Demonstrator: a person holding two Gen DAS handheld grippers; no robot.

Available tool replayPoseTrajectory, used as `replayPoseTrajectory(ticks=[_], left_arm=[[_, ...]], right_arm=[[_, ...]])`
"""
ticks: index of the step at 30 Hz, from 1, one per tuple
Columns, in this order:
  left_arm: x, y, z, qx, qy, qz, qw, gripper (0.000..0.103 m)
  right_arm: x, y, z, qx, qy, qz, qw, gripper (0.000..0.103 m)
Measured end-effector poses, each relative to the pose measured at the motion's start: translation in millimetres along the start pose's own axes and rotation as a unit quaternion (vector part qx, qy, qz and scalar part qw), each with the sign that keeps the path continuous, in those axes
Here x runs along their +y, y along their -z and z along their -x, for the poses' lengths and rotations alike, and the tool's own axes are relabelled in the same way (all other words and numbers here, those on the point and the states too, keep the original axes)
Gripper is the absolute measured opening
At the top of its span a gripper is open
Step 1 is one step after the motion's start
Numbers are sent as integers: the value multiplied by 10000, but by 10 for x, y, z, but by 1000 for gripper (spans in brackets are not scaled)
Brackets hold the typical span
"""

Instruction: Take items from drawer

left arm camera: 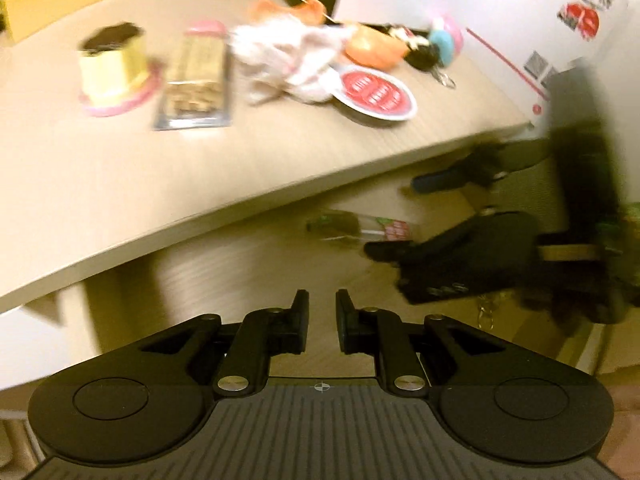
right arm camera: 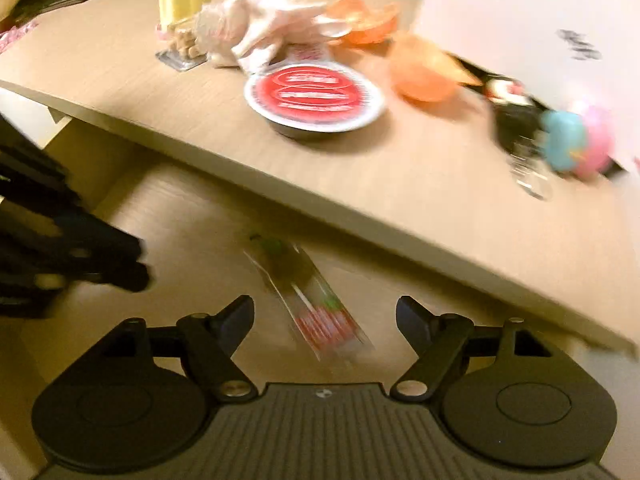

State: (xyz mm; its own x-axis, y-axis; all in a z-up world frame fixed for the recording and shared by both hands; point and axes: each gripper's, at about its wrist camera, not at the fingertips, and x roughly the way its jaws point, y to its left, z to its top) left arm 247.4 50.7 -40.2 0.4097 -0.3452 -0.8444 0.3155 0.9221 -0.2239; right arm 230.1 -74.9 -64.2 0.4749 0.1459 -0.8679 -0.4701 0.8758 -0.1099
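A: The tabletop point(right arm camera: 400, 184) is light wood and crowded: a red-lidded bowl point(right arm camera: 316, 98), a pale plush toy point(right arm camera: 260, 26), a yellow box point(left arm camera: 112, 62) and a packet of biscuits point(left arm camera: 196, 76). Below its front edge the drawer point(right arm camera: 192, 216) stands pulled out, its floor nearly bare.

B: What is left in it?

A: One flat clear packet point(right arm camera: 316, 304) with red and green print. The frames are smeared, so I can't say what is inside.

B: Where does it lie from each hand-held gripper?

A: Straight ahead of the right hand-held gripper point(right arm camera: 325, 320). Its jaws stand wide, and the packet's near end lies in the gap between them, touching neither finger as far as I can tell.

B: And its long axis?

A: It runs from that near end away and to the left of the right hand-held gripper, slanted across the jaw line, not square to it. A slight roll of the wrist would likely help the fingers close across the narrow width.

B: The left one?

A: The left hand-held gripper point(left arm camera: 322, 312) has its jaws narrow and empty. From it the packet point(left arm camera: 360, 228) lies ahead and to the right, well apart, with the right hand-held gripper point(left arm camera: 396, 216) over it. So the right hand is nearer.
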Motion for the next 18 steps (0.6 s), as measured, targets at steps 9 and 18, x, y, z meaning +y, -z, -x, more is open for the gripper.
replayPoseTrajectory(ticks=[9,18], left_arm=[[164,96,151,-85,-253,517,9983,15],[111,171,174,-43,-224,563,9982,15]], right_arm=[[-91,-37,-428,283,-369,-38,9989,79],[-71,-110,-363,507,-849,-82,9951,33]])
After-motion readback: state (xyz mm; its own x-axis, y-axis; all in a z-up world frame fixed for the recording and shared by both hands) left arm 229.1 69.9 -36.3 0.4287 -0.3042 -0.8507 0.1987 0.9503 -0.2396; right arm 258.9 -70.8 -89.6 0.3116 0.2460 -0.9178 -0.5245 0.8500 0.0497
